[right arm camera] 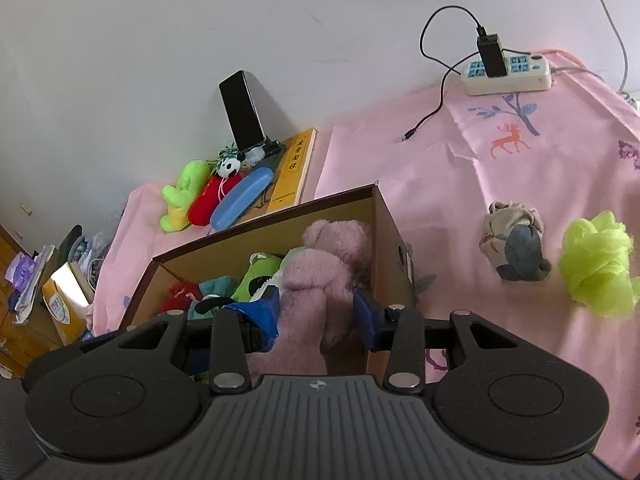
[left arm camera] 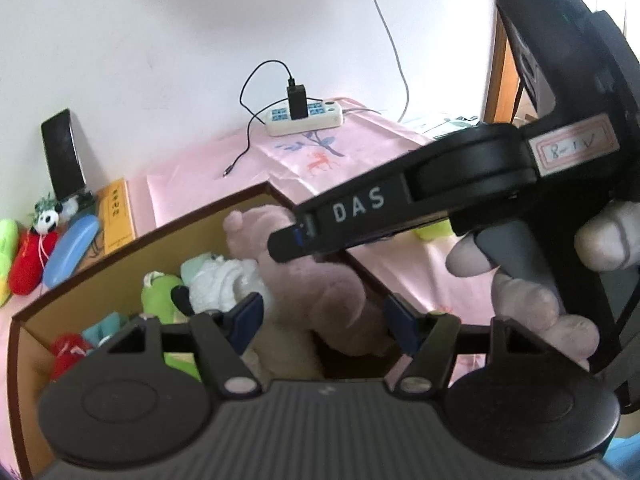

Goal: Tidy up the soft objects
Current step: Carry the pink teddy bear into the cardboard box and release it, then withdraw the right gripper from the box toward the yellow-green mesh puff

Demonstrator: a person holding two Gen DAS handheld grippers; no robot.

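A brown cardboard box [right arm camera: 260, 227] stands on the pink cloth and holds several plush toys. A pink plush bear [right arm camera: 320, 276] lies at its right end, and my right gripper [right arm camera: 314, 312] is shut on it, a blue pad against each side. In the left wrist view the same bear [left arm camera: 320, 292] lies under the right gripper's fingertips [left arm camera: 280, 248]. My left gripper [left arm camera: 324, 320] hovers over the box [left arm camera: 120, 256], open, with nothing pressed between its pads. A green plush [left arm camera: 158, 292], a white plush [left arm camera: 220, 280] and a red one [left arm camera: 66, 350] lie further left in the box.
On the cloth right of the box lie a grey sock bundle [right arm camera: 516, 240] and a lime fluffy ball [right arm camera: 596, 264]. Behind the box are a lime plush [right arm camera: 184, 192], a red plush [right arm camera: 208, 204], a panda [right arm camera: 230, 168], a blue case [right arm camera: 240, 200], a yellow book [right arm camera: 292, 172], a phone [right arm camera: 242, 112] and a power strip [right arm camera: 508, 72].
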